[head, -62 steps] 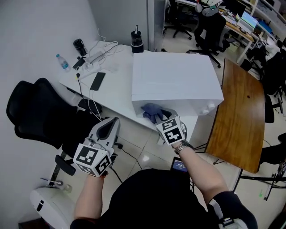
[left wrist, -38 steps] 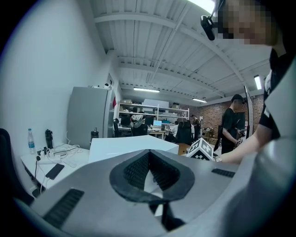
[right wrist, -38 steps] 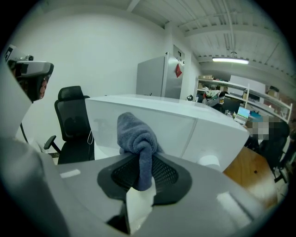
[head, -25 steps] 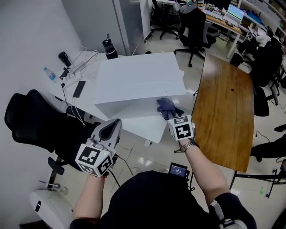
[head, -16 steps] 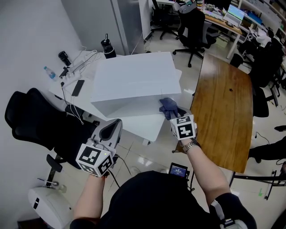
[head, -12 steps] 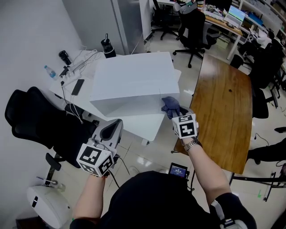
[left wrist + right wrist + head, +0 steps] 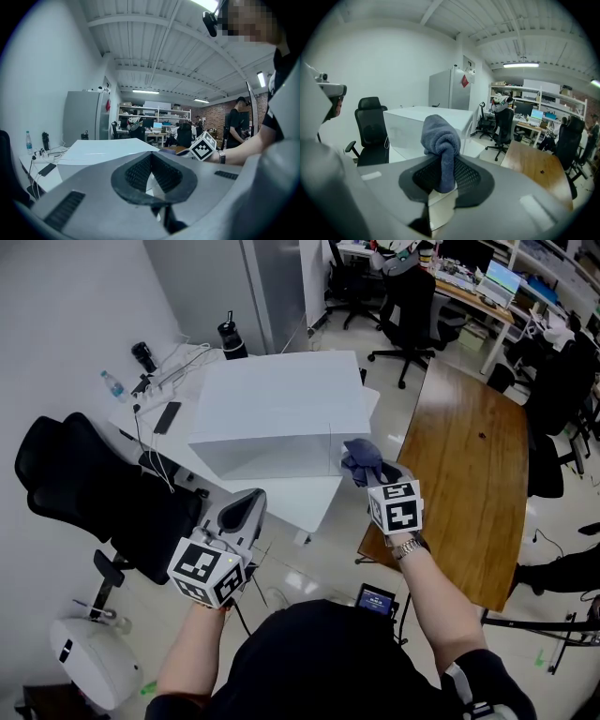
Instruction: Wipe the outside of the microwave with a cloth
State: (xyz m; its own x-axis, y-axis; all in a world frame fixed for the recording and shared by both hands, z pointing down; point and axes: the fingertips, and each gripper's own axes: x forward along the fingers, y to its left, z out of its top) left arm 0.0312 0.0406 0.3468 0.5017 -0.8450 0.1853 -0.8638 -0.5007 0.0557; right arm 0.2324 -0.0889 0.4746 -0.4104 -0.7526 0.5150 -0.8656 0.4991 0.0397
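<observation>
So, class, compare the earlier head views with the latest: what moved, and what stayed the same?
The right gripper slid the cloth rightward across the microwave's front to its right corner. It stays shut on the cloth. The left gripper stays shut, empty and idle, off the microwave.

The right claw [image 7: 371, 474] is gripping a bunched blue cloth [image 7: 361, 458] at the near right corner of the white microwave [image 7: 277, 404]. The left claw [image 7: 246, 509] is hovering lower down, well apart from both, just off the white worktop's [image 7: 309, 502] edge.
</observation>
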